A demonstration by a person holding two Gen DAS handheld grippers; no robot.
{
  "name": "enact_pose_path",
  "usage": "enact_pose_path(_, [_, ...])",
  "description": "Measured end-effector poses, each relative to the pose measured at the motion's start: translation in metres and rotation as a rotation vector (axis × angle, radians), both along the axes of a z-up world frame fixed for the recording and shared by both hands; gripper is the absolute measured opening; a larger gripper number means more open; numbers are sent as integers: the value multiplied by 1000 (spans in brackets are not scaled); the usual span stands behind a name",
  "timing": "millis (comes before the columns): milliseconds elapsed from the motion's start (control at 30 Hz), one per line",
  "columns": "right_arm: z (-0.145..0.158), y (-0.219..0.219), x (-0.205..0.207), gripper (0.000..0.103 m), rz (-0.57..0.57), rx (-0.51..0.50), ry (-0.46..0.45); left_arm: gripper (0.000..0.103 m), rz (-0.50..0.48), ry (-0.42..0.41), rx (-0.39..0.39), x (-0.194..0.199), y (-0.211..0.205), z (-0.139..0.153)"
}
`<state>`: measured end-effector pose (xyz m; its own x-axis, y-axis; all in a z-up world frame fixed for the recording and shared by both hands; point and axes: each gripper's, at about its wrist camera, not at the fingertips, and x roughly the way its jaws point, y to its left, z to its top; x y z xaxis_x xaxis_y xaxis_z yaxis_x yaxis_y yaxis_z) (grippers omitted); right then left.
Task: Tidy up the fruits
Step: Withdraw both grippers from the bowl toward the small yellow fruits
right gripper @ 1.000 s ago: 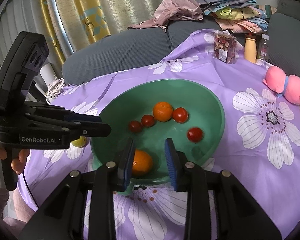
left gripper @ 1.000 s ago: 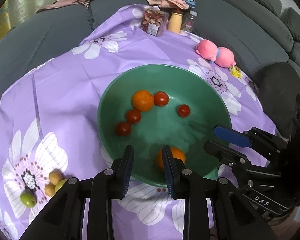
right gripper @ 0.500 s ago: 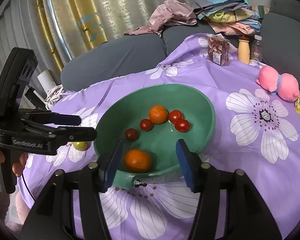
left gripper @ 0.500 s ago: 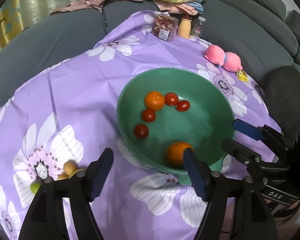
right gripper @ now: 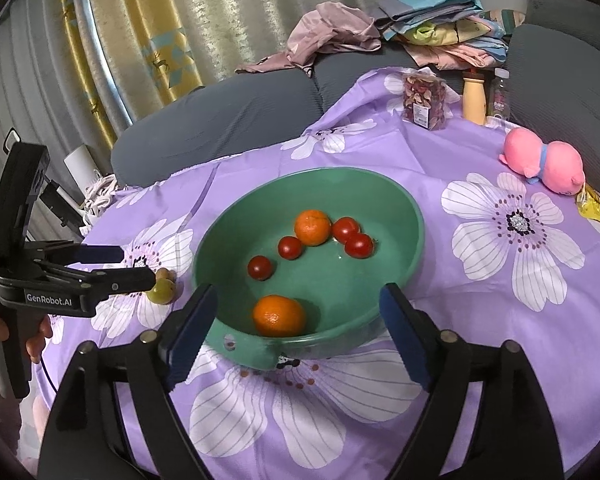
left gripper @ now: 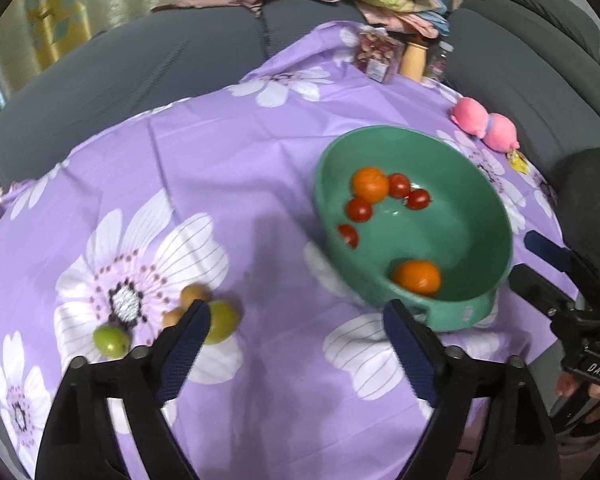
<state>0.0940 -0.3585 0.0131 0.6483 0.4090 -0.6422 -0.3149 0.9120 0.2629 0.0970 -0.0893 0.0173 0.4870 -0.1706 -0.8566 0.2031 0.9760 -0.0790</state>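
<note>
A green bowl [left gripper: 496, 208] [right gripper: 412, 216] on the purple flowered cloth holds two oranges [right gripper: 279, 315] [right gripper: 312, 227] and several small tomatoes [right gripper: 358, 245]. My left gripper [left gripper: 296, 316] is open and empty, over the cloth left of the bowl. Close to its left finger lie two green fruits [left gripper: 110, 340] [left gripper: 222, 320] and two small tan fruits [left gripper: 192, 294]. My right gripper [right gripper: 296, 300] is open and empty, its fingers astride the bowl's near rim. The left gripper also shows in the right wrist view [right gripper: 140, 266], by a green fruit [right gripper: 160, 290].
A pink plush toy [right gripper: 542, 160], a snack packet [right gripper: 424, 102], a tan bottle [right gripper: 474, 98] and a small clear bottle [right gripper: 499, 94] stand at the cloth's far side. A grey sofa with piled clothes [right gripper: 332, 36] surrounds the table. A yellow wrapper [right gripper: 590, 204] lies at right.
Both grippers opened wide from nearly shut. The left gripper swung left, away from the bowl toward the loose fruits. One tomato rolled against another in the bowl.
</note>
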Motion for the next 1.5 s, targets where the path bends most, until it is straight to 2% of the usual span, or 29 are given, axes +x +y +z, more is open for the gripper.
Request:
enact_pose_path(433, [17,48,-8,84,60,-76,-24,95,74,2,-59,-15,58,-7])
enact_pose_path(700, [29,80,-11,84,106,-122,-48,95,86,3,-96,-25,86,-12])
enact_pose_path(1133, [32,128,-6,84,191,-177,-49,95,95,15,-141,-30,113,-23])
enact_pose_path(1500, [19,161,3,84,244,-212,-11,95,65,32,-176,-30,120,-41])
